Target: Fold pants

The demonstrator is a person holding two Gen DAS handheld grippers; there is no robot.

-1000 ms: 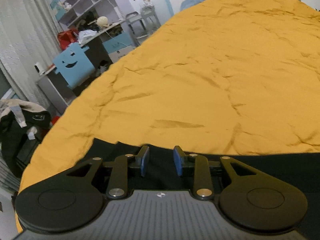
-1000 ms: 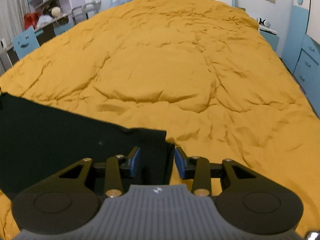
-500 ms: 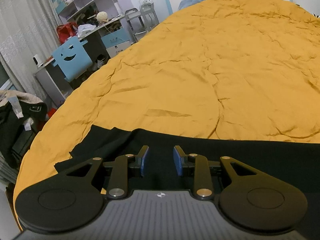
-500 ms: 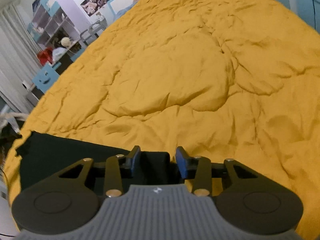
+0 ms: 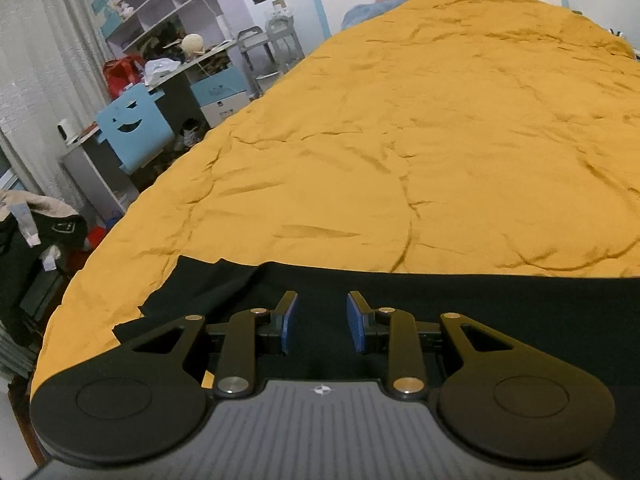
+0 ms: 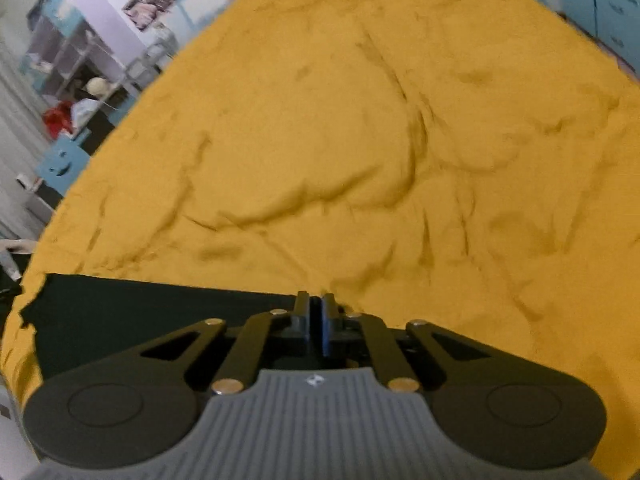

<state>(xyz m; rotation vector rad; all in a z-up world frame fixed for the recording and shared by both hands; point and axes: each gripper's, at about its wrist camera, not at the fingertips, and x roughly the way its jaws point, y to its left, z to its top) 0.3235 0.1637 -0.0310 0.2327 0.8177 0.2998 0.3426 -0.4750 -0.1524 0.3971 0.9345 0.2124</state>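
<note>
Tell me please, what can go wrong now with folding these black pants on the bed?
1. The right tool is shut at the corner of the black pants; it may also pinch the yellow duvet beneath.
2. The left tool is open above the pants, so lifting now would raise one end only and bunch the cloth.

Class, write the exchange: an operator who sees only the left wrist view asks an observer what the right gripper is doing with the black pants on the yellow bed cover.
Operator: My left gripper is open above the pants. Where is the right gripper?
Observer: The right gripper sits at the pants' right-hand end, where the black cloth meets the yellow cover.
Operator: Open or shut?
Observer: Shut. Its pads are pressed together, and the corner of the cloth looks pinched between them.
</note>
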